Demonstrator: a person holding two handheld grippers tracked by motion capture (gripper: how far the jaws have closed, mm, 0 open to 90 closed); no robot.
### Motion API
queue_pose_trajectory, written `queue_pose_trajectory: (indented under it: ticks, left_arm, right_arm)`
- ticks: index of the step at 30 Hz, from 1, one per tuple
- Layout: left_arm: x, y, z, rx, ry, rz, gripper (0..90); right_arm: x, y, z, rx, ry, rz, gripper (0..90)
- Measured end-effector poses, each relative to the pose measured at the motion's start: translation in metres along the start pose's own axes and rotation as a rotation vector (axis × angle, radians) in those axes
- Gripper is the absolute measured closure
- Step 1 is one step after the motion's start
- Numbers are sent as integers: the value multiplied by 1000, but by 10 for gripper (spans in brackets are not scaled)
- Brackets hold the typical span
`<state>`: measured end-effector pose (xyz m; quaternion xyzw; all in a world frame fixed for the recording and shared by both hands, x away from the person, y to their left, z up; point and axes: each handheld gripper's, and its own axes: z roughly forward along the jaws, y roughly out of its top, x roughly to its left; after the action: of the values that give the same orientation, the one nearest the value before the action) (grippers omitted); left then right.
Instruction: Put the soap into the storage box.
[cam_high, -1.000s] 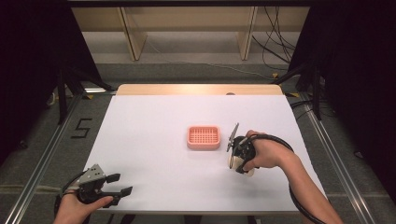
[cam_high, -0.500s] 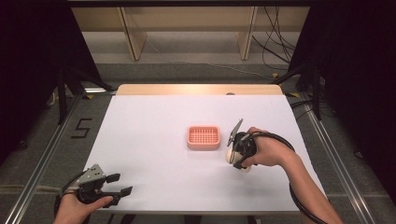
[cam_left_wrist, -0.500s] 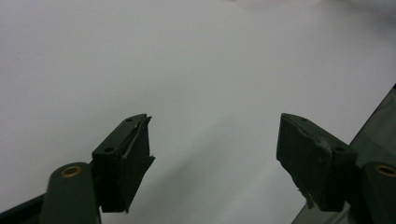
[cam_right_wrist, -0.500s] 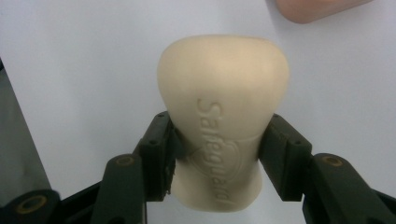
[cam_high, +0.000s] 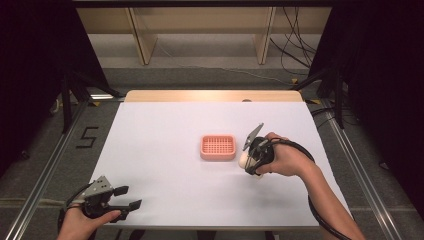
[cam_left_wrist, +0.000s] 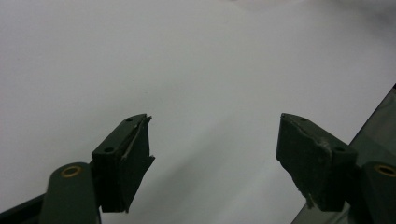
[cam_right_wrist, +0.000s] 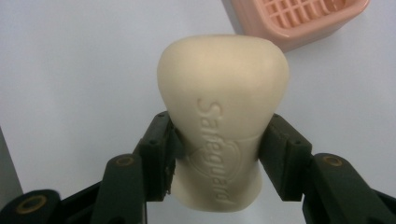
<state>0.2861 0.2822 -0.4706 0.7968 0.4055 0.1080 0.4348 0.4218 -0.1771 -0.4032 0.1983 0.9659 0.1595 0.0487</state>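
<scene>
White bench (cam_high: 165, 150), big and mostly bare; pink soap dish (cam_high: 218, 147) sits near its middle, slotted floor up, nothing in it; that dish is my landmark. My right gripper (cam_high: 252, 159) is just right of the dish, close to its right wall but apart from it; fingers (cam_right_wrist: 156, 154) narrowed onto a cream soap bar (cam_right_wrist: 219, 121), one pad on each long side, lettering facing the camera; the bar pokes out past the fingertips toward the dish corner (cam_right_wrist: 299, 18) in the right gripper view. Can't tell if the bar is lifted or resting on the bench. My left gripper (cam_high: 122, 199) is well away from the dish, toward the near-left bench edge; fingers (cam_left_wrist: 123, 163) spread wide, nothing between them, bare bench beyond. Progress, my read: grasp done, soap secured; transfer about half through; left to do is carry it over the dish rim, lower it onto the slots, let go. Left hand looks idle.
</scene>
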Motion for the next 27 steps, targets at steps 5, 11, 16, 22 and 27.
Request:
queue_pose_trajectory:
  ticks: [5,11,16,22,27]
  left_arm:
    - [-1,0,1,-12,2,-6,254]
    - [-1,0,0,-12,2,-5,254]
    - [0,0,0,-7,4,1,254]
    - [0,0,0,-11,5,-3,254]
    - [-1,0,-1,-9,6,-10,254]
  right_arm:
    - [-3,1,1,-44,-12,-6,502]
    - [-5,1,2,-77,-18,21,502]
    - [-7,3,3,-94,-19,25,501]
    - [-9,5,3,-107,-24,30,502]
    - [-11,7,4,-111,-27,37,501]
